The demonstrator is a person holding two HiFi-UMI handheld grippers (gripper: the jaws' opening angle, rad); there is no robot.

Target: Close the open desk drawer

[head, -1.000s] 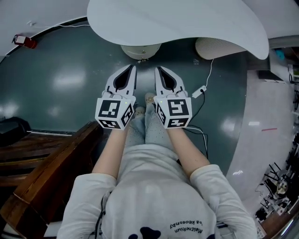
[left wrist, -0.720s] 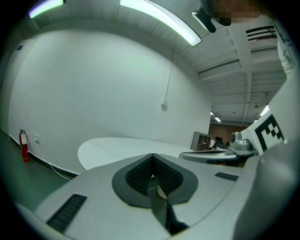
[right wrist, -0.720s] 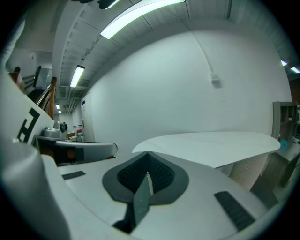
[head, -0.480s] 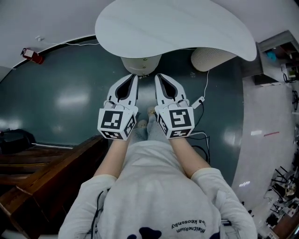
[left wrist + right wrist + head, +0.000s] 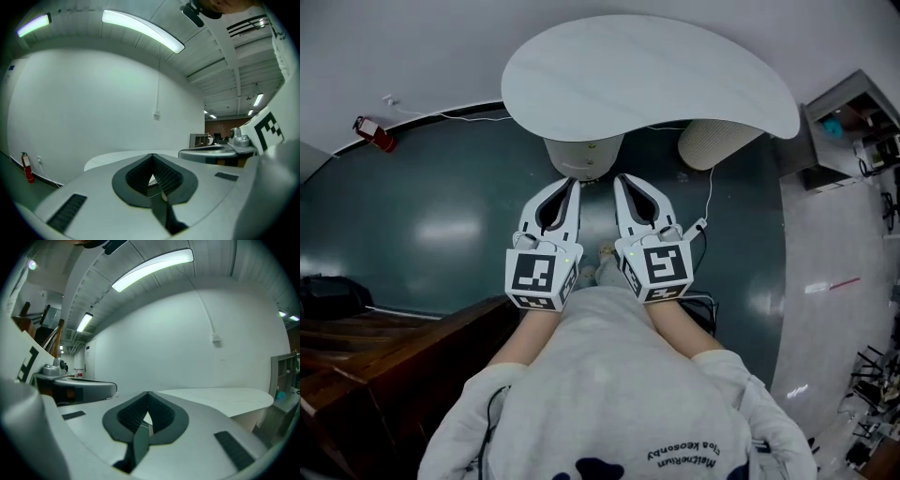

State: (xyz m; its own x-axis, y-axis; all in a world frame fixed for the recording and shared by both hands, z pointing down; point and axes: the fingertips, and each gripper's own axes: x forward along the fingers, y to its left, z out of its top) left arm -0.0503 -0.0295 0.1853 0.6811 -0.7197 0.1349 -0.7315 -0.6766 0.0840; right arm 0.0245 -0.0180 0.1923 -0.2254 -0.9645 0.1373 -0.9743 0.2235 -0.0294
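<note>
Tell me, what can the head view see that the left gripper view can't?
Only the head view shows the wooden desk and the person's grey shirt. Only the left gripper view shows the ceiling light strip. Both show the white table, the red fire extinguisher and the left gripper, its jaws together.

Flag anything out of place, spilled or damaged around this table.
Nothing is spilled or broken. The only loose end is a white cable trailing from under the white table onto the dark floor, its plug lying right of the pedestal.
</note>
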